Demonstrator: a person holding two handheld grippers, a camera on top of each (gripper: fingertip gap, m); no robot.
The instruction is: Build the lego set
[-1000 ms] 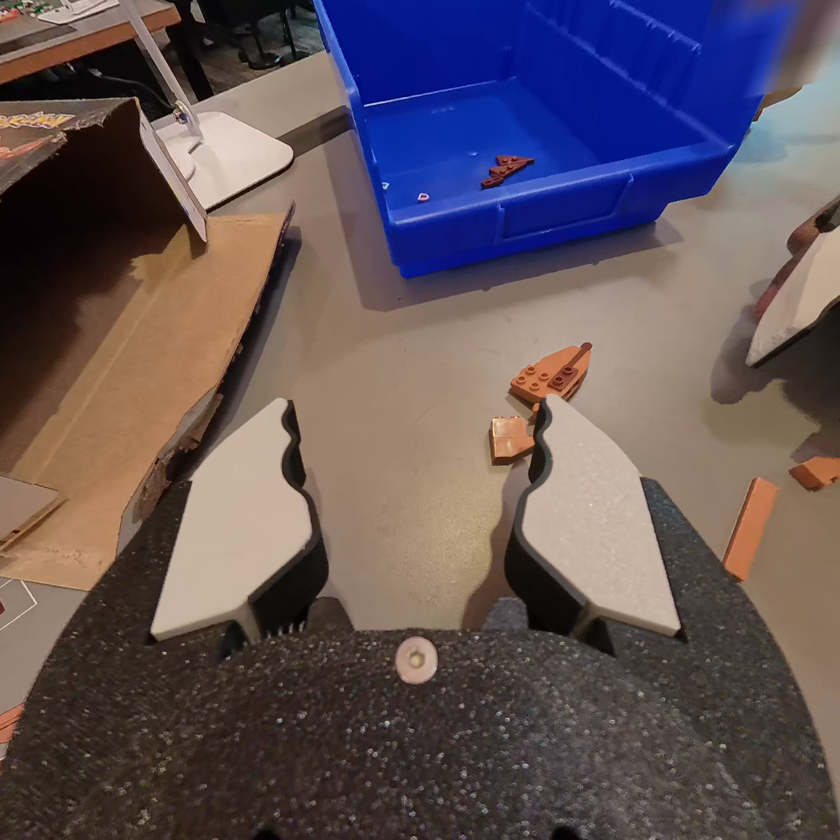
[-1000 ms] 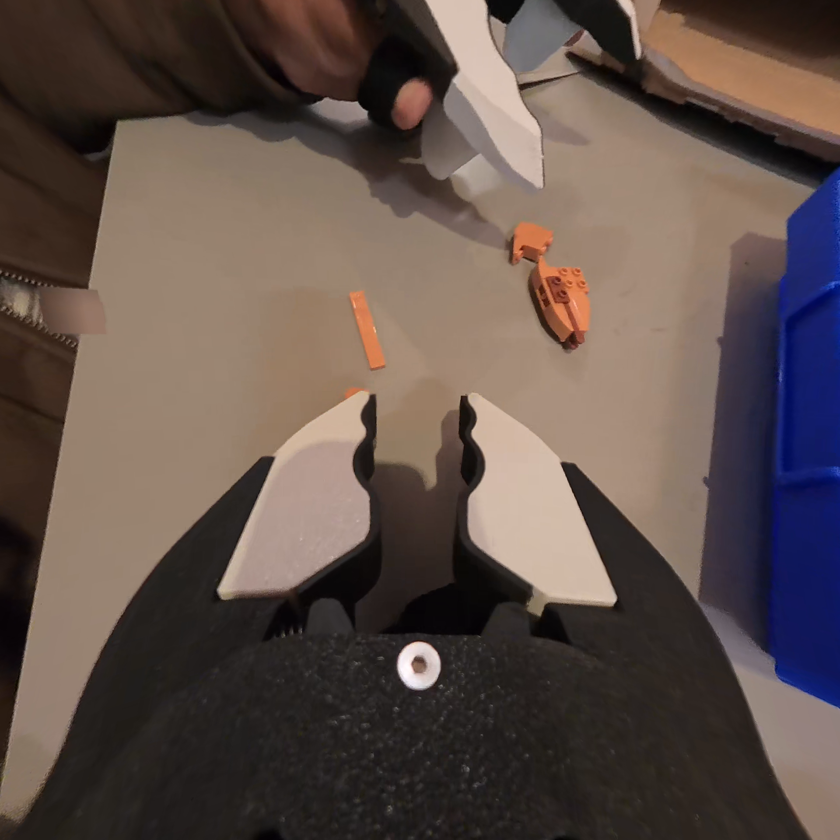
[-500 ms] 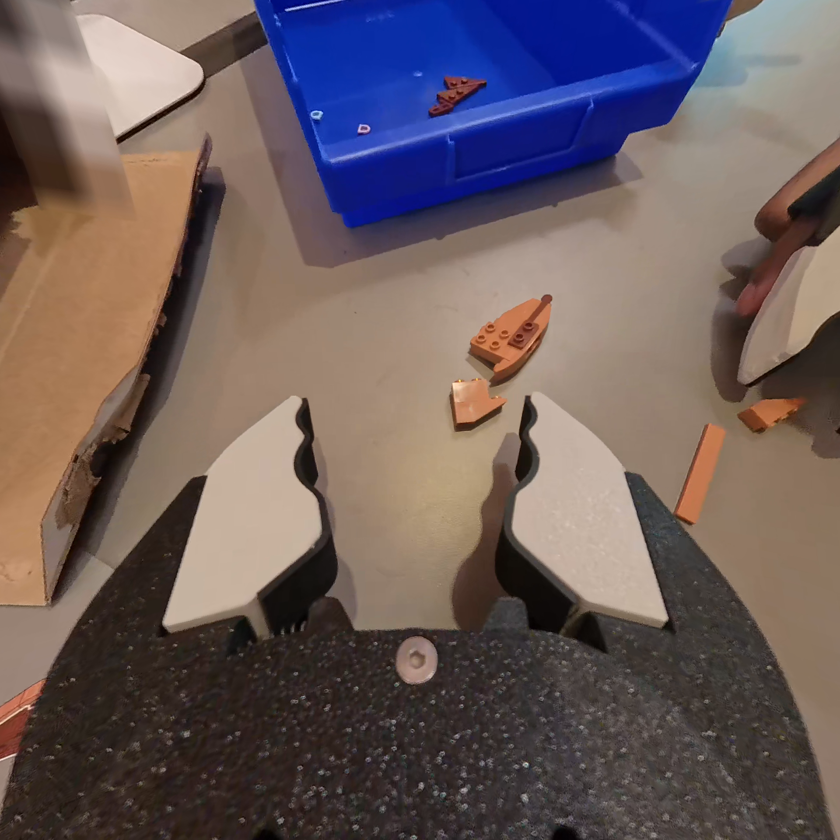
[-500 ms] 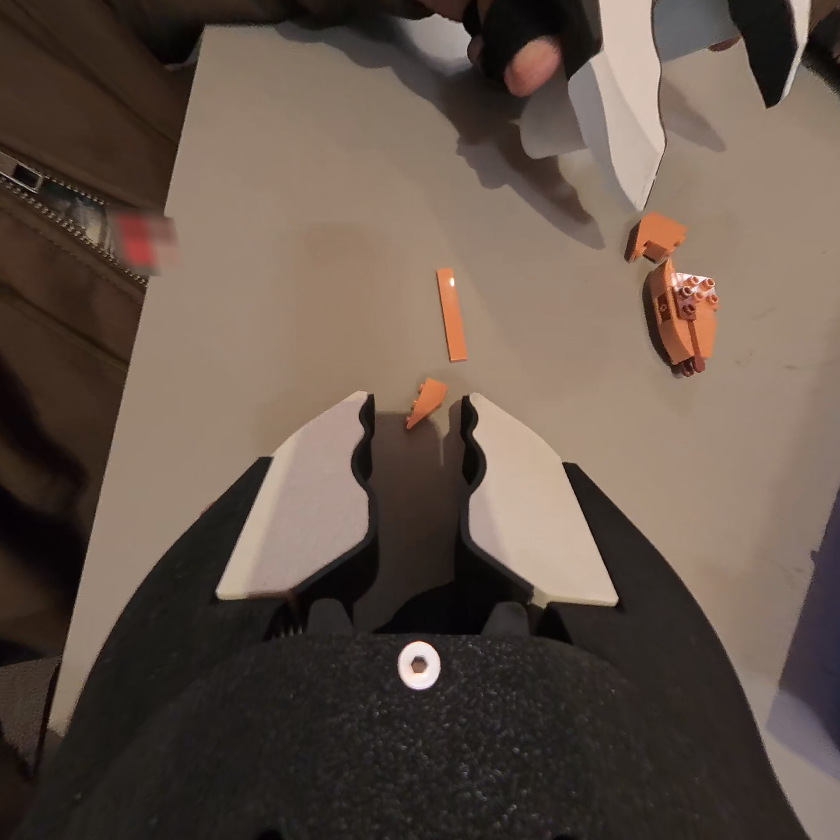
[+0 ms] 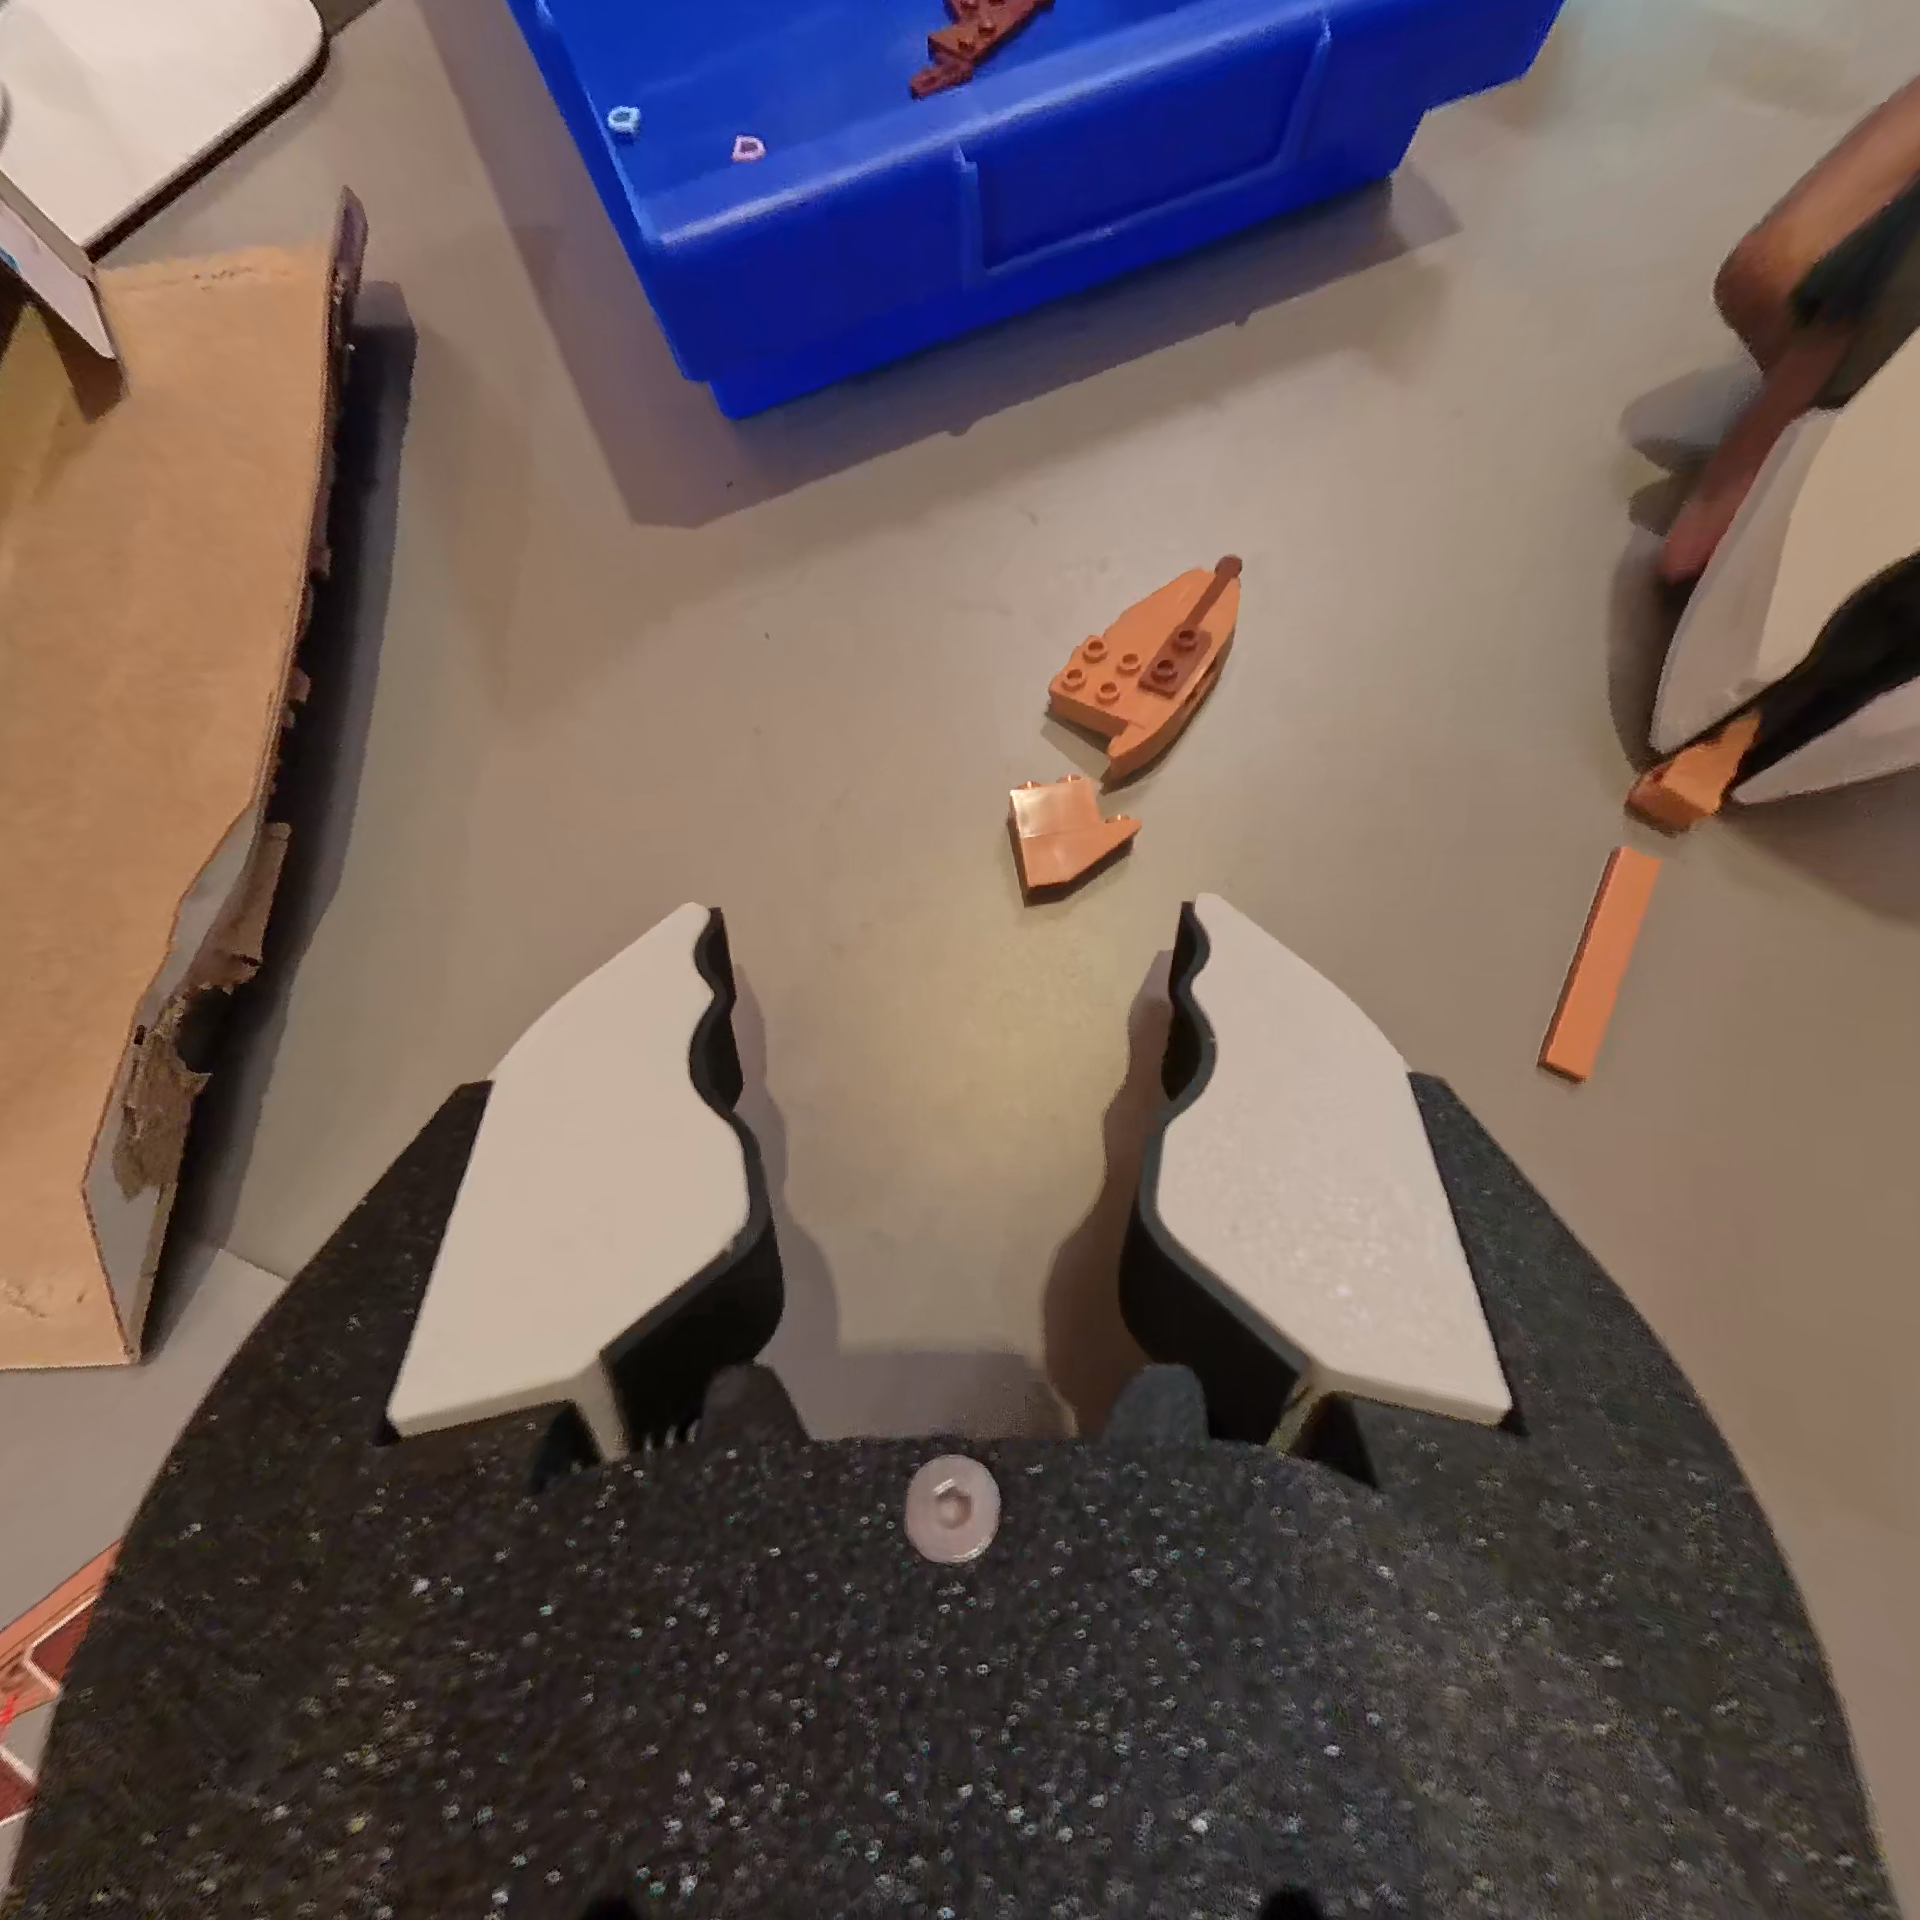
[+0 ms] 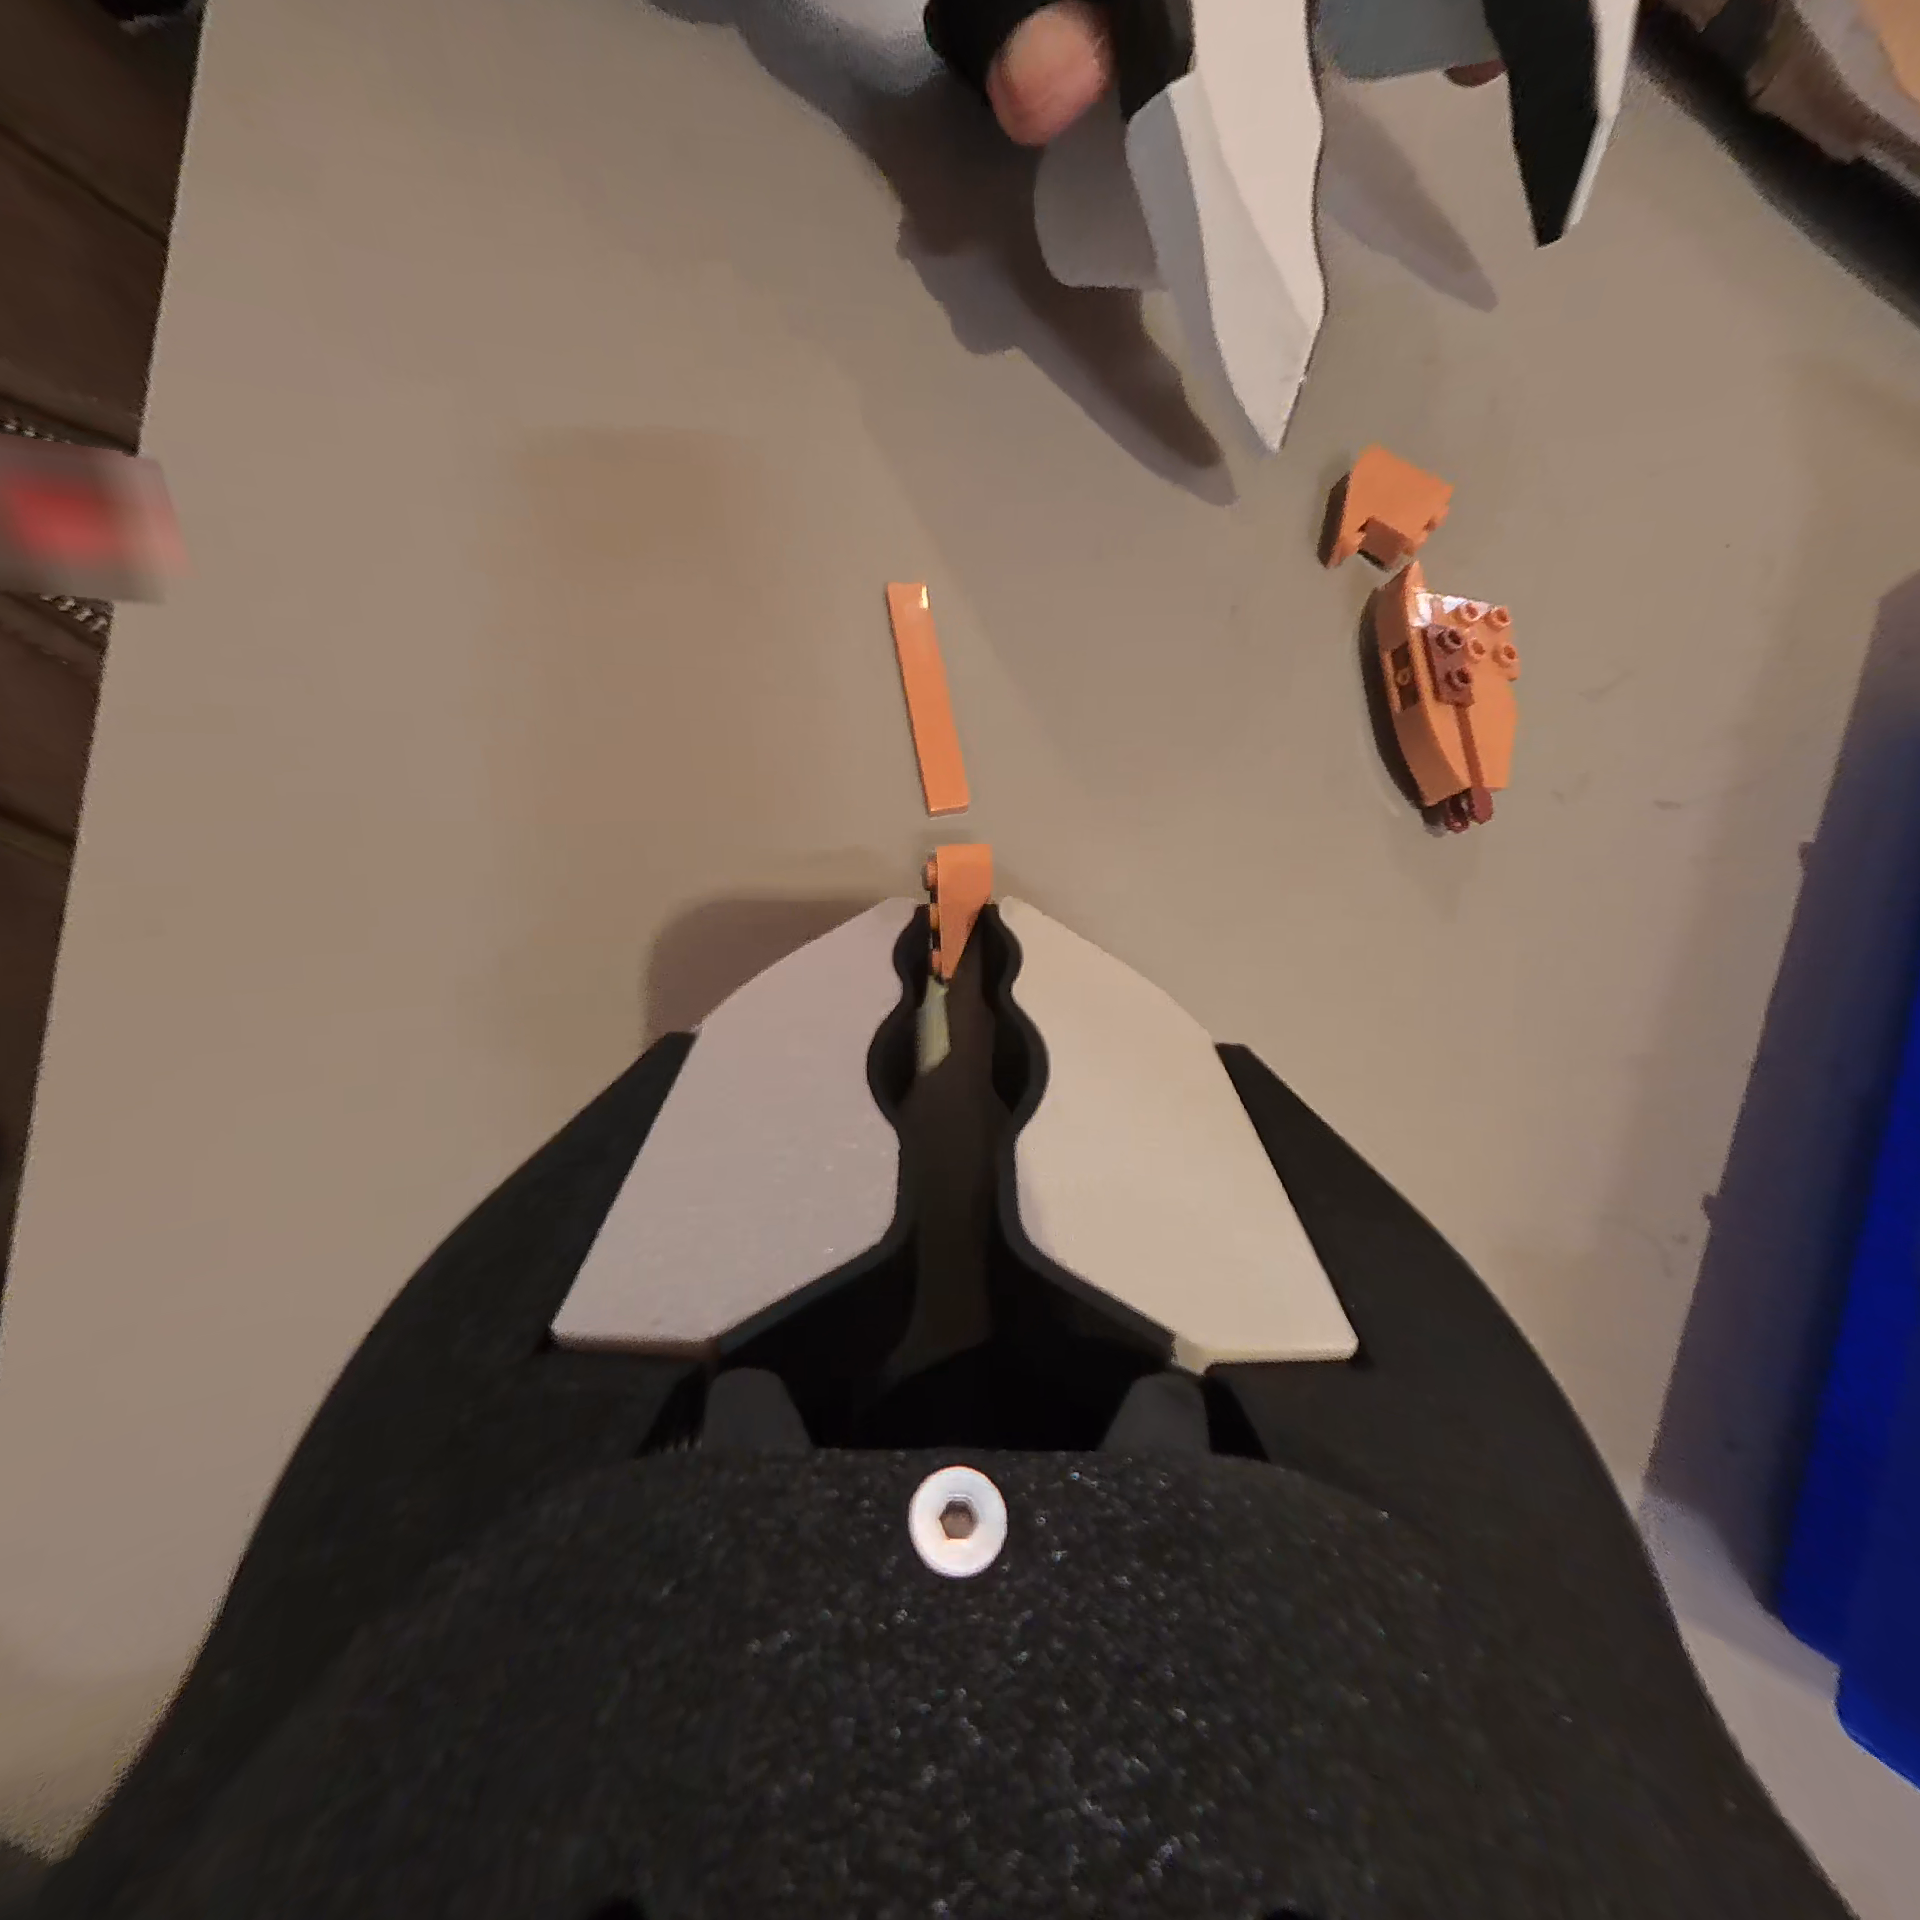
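My right gripper (image 6: 956,914) is shut on a small orange wedge piece (image 6: 958,894) at table level; the left wrist view shows the same grasp (image 5: 1688,784). A flat orange tile (image 6: 928,696) lies just ahead of it. A small orange boat-shaped assembly (image 5: 1148,665) and a loose orange angled brick (image 5: 1065,836) lie on the grey table. My left gripper (image 5: 951,925) is open and empty, just short of the angled brick. It also shows at the top of the right wrist view (image 6: 1413,332).
A blue bin (image 5: 1039,208) with dark red pieces (image 5: 966,42) stands behind the assembly. A torn cardboard box (image 5: 135,727) lies at the left, and a white stand base (image 5: 156,94) at the far left. A person's hand (image 6: 1039,62) holds the left gripper. From the right gripper's tips to the flat orange tile (image 6: 928,696) is close to 4 cm. Look for it in the left wrist view (image 5: 1594,944) too.
My right gripper moved onto the small orange wedge and its pads closed on it. My left gripper narrowed a little and drew back from the angled brick, still open.
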